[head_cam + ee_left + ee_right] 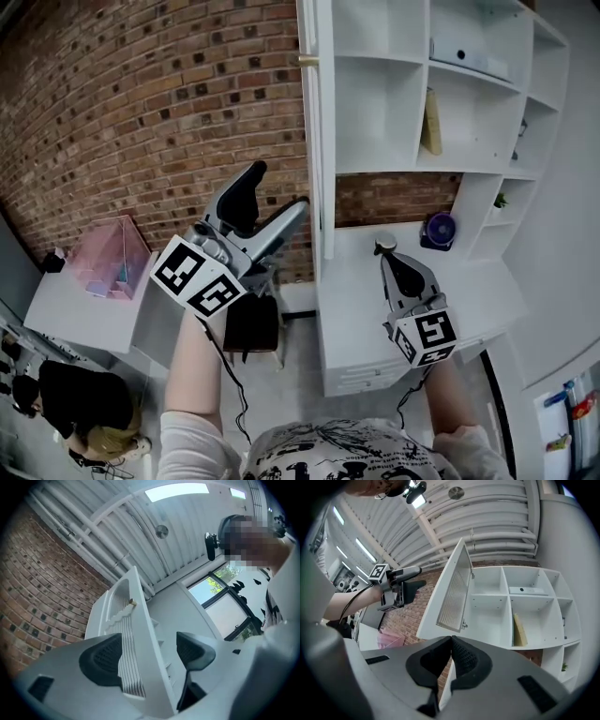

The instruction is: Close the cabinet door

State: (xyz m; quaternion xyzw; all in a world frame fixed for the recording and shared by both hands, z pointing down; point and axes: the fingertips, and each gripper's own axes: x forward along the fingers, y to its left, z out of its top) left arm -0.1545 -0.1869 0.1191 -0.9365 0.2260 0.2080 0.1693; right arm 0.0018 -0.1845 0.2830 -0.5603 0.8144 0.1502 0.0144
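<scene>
The white cabinet [375, 112] has its door [317, 141] swung out, edge-on to me in the head view, with a small brass knob [307, 59] near its top. My left gripper [272, 202] is open just left of the door's lower end. In the left gripper view the door's edge and ribbed panel [129, 639] stand between the two black pads [101, 660]; I cannot tell whether they touch it. My right gripper [394, 258] hangs lower over the white counter [361, 281], its jaws shut on nothing [451, 660]. The right gripper view shows the door [454, 597] open.
Open shelves hold a leaning book [430, 122] and a flat white box [473, 56]. A purple object [438, 228] stands on the counter. A brick wall [141, 112] lies left of the cabinet, with a pink box [111, 253], a dark chair [251, 323] and a person [75, 403] below.
</scene>
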